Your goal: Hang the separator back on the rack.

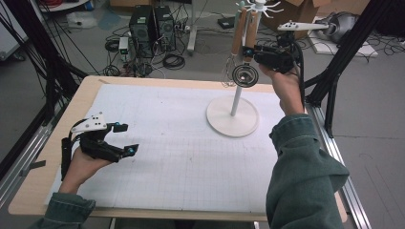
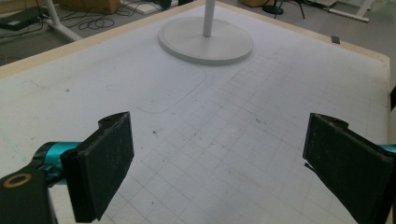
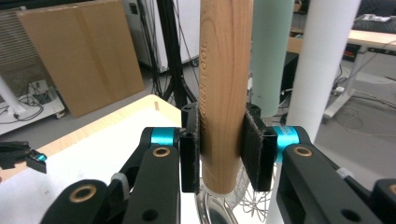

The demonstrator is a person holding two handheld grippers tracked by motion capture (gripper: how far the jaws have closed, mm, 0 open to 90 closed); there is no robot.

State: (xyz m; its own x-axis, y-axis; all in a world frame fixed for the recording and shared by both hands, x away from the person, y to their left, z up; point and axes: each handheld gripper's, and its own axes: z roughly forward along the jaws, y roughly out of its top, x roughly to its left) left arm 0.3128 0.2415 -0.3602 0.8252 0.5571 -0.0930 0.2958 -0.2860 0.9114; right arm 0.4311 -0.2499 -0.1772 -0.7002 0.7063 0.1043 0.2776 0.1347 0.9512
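The right gripper (image 3: 223, 151) is clamping a wooden handle (image 3: 223, 93) stamped "WOODEN TOOL" — hanging at the stand's (image 1: 232, 117) twelve o'clock; the left gripper (image 2: 219, 163) is gaping.

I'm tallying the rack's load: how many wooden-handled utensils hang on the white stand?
2, side by side at the stand's top: the wooden-handled utensil clamped by the right gripper, and another just left. More may be hidden.

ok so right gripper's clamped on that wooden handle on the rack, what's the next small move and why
Probably lift the wooden handle straight up, slowly. The right gripper is shut on it while the utensil hangs from the white rack beside another handle, so a sideways pull might snag.
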